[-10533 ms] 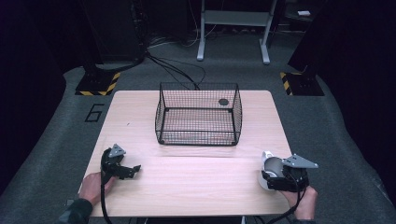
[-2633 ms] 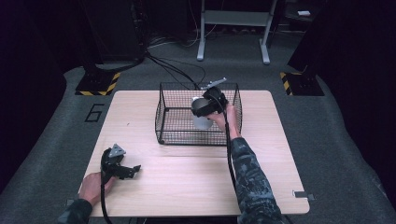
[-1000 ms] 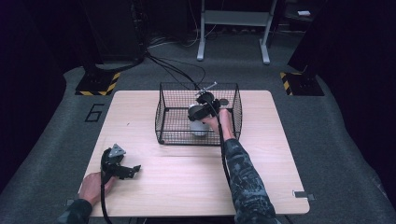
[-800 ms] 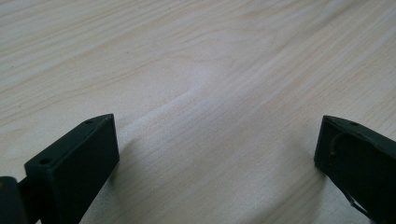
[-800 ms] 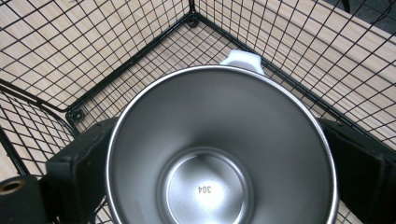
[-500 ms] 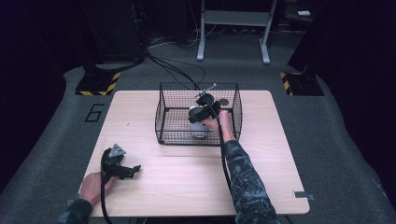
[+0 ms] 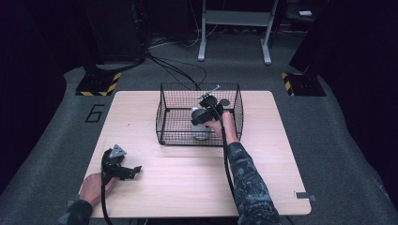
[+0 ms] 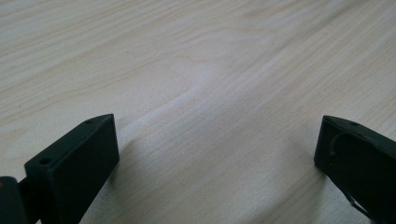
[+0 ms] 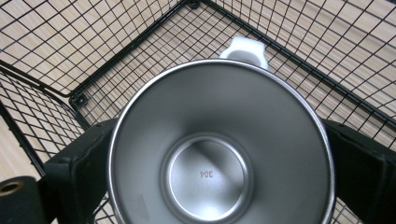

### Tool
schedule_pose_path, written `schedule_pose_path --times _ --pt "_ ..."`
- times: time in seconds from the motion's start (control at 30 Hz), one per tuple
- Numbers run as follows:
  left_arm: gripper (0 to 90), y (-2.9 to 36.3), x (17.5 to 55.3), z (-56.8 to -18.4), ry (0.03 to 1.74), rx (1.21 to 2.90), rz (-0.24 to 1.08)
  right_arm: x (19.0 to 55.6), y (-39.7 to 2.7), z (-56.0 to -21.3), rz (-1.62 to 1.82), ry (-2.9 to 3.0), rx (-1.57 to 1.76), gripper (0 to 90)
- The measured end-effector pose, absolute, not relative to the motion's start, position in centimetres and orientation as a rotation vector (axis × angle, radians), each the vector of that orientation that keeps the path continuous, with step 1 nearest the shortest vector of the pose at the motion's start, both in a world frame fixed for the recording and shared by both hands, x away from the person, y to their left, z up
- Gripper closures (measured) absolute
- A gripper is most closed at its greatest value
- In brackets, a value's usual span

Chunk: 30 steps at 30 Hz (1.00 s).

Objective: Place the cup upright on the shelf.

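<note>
I'm looking down on the wooden table first — pale grain, the biggest thing on screen. Toward its 12 o'clock edge sits the black wire basket, open at the top, its mesh floor letting the wood show through. Inside the basket, at about 5 o'clock of its floor, I have the steel cup, upright, mouth up. In the right gripper view I'm staring straight down into the cup: brushed metal walls, a flat round bottom stamped 304, and a white handle poking out at 12 o'clock of the rim.

My right gripper reaches over the basket's near wall, with the patterned sleeve trailing back to 6 o'clock. Its jaws press on the cup from 9 and 3 o'clock — clamped on it, no gap that I can see. Whether the cup's base touches the mesh, I cannot tell.

My left gripper rests at the table's 7 o'clock corner, well apart from the basket. In the left gripper view its jaws stand wide apart over bare wood, nothing between them.

Smallest item: a dark round disc at the basket's far right corner.
</note>
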State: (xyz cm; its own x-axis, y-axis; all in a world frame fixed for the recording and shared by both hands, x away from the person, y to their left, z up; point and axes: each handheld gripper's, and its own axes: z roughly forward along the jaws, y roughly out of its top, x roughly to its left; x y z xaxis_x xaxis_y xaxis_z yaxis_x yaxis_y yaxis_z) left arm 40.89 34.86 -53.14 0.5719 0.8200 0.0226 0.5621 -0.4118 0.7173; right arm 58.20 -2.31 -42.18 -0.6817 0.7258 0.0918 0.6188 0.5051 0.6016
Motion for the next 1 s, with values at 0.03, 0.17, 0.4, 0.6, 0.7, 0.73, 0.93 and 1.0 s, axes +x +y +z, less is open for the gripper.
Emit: schedule_pose_path --times 0.03,0.17,0.4,0.6,0.7,0.73,0.93,1.0 --pt "0.0 34.9 40.9 -53.1 1.098 2.13 0.493 58.2 -2.3 -42.2 0.922 2.572 1.16 4.7" --pt "0.0 34.9 40.9 -53.1 1.099 2.129 0.493 58.0 -2.7 -41.9 0.985 2.577 1.163 2.3" --pt "0.0 34.9 40.9 -53.1 1.098 2.135 0.487 57.1 -2.9 -40.3 1.058 2.537 1.131 0.0" --pt "0.0 34.9 40.9 -53.1 1.099 2.135 0.485 56.0 -3.5 -39.0 1.1 2.513 1.093 0.0" --pt "0.0 34.9 40.9 -53.1 1.098 2.135 0.485 55.1 -4.1 -38.1 1.124 2.492 1.067 0.0" --pt "0.0 34.9 40.9 -53.1 1.098 2.135 0.486 54.7 -4.2 -37.8 1.119 2.489 1.072 0.0" --pt "0.0 34.9 40.9 -53.1 1.098 2.136 0.486 52.1 -5.2 -36.6 1.124 2.465 0.996 0.0" --pt "0.0 34.8 40.9 -53.1 1.105 2.123 0.486 51.2 -5.6 -36.4 1.127 2.46 0.984 0.0"
